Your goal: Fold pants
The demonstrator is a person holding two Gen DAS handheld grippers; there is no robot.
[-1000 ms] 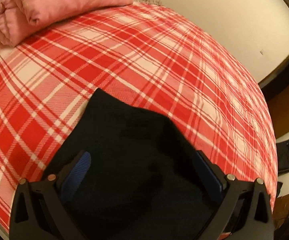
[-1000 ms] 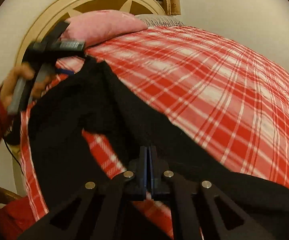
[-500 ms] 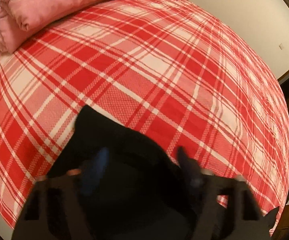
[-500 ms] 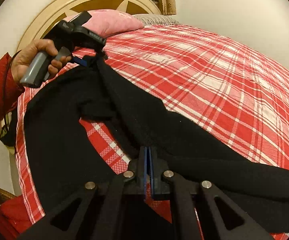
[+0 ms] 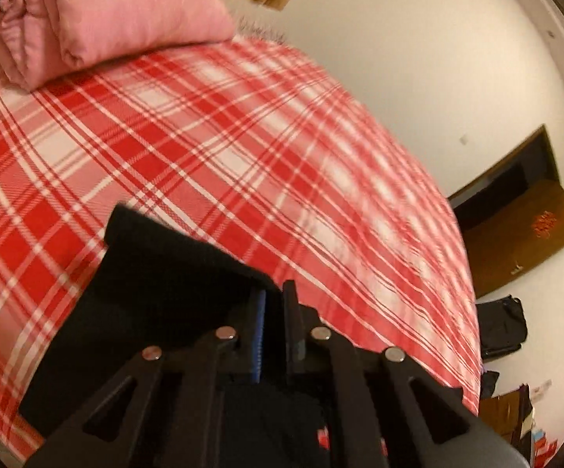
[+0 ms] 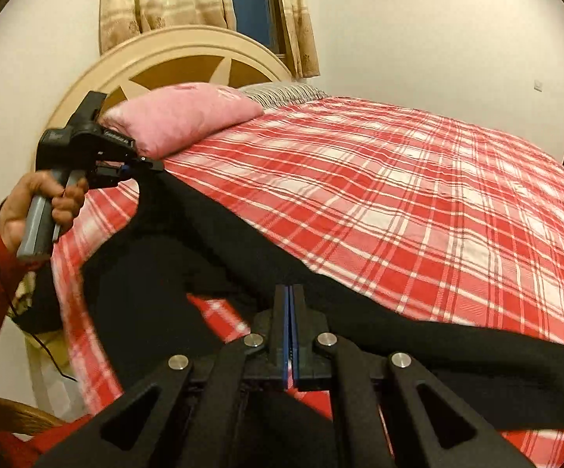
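Observation:
Black pants (image 6: 242,257) lie along the near edge of a bed with a red and white plaid cover (image 6: 418,202). My right gripper (image 6: 290,304) is shut on the pants' fabric near the middle. My left gripper (image 6: 141,163), held in a hand at the left, is shut on the pants' end and lifts it above the bed. In the left wrist view the left gripper (image 5: 274,304) pinches the black fabric (image 5: 157,273), which hangs down to its left over the plaid cover (image 5: 242,136).
A pink pillow (image 6: 180,117) lies at the head of the bed by a cream headboard (image 6: 157,50); it also shows in the left wrist view (image 5: 98,15). A wooden cabinet (image 5: 523,226) and dark bags (image 5: 500,327) stand beyond the bed's far side.
My left gripper has closed on the pants' end and lifted it toward the pillow. The right gripper stays shut on the pants and has risen a little.

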